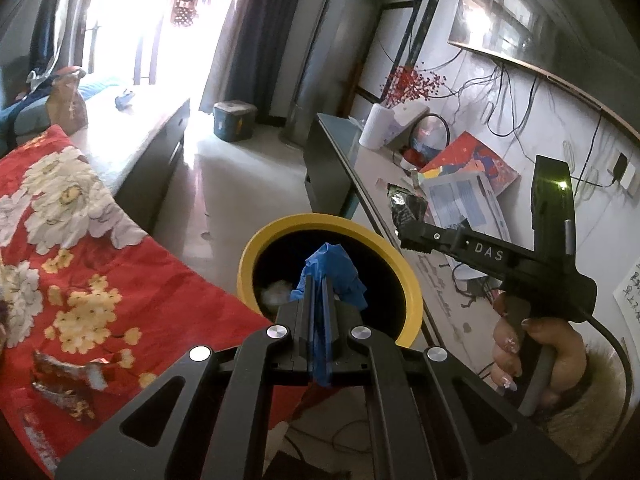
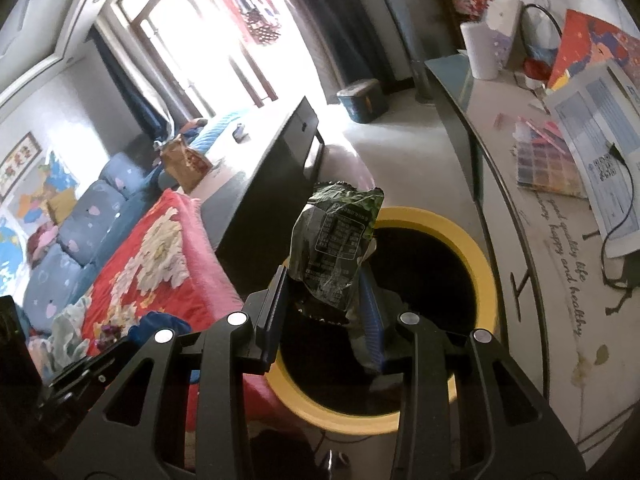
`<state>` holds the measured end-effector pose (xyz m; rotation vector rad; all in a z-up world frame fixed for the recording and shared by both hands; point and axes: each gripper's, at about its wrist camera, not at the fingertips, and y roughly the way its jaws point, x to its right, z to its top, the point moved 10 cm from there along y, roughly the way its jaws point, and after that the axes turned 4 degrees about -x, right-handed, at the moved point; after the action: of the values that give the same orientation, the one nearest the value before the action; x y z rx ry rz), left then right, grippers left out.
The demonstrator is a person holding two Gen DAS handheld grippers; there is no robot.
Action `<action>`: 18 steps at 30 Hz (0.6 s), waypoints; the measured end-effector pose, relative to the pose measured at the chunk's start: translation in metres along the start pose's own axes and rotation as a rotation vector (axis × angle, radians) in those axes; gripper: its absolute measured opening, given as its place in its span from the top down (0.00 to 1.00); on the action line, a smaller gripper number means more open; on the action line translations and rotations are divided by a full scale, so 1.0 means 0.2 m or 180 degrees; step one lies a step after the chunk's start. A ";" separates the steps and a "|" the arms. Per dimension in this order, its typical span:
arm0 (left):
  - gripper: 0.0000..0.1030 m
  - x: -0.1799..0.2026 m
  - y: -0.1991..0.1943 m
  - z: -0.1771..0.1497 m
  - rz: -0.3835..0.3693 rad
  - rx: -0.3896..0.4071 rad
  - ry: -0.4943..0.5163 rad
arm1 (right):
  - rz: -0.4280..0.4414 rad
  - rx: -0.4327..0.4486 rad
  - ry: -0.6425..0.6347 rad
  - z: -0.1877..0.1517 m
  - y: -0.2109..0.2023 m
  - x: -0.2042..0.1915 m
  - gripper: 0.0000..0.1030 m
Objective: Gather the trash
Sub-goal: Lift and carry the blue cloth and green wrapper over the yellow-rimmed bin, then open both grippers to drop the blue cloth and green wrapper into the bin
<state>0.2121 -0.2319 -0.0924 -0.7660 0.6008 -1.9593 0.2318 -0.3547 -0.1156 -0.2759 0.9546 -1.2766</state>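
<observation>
My left gripper [image 1: 318, 286] is shut on a crumpled blue glove [image 1: 334, 270] and holds it over the mouth of a yellow-rimmed bin [image 1: 412, 292]. White trash lies inside the bin. My right gripper [image 2: 326, 286] holds a dark green snack wrapper [image 2: 338, 240] above the same bin [image 2: 486, 276], with the jaws part way apart around it. The right gripper also shows in the left wrist view [image 1: 404, 236], with the wrapper [image 1: 406, 204] at its tip. A crumpled red wrapper [image 1: 64, 380] lies on the red floral blanket [image 1: 60, 240].
The bin stands between the blanketed sofa and a long side table [image 2: 540, 280] with papers, a paint palette [image 2: 548, 168] and a white vase [image 2: 486, 50]. A dark coffee table [image 2: 272, 168] stands beyond the bin. A tin [image 1: 234, 120] stands on the floor.
</observation>
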 end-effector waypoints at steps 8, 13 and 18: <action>0.97 0.02 0.13 -0.01 -0.0107 -0.0067 -0.0039 | -0.0088 -0.0109 0.0113 -0.03 0.05 0.09 0.73; 0.97 0.02 0.22 -0.03 -0.0093 -0.0155 -0.0037 | -0.0123 -0.0163 0.0183 -0.05 0.08 0.15 0.73; 0.97 0.01 0.30 -0.03 -0.0085 -0.0215 -0.0026 | -0.0144 -0.0219 0.0225 -0.07 0.11 0.18 0.72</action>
<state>0.2413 -0.2600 -0.1368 -0.8273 0.6579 -1.9675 0.2360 -0.3764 -0.1540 -0.3091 1.0592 -1.3034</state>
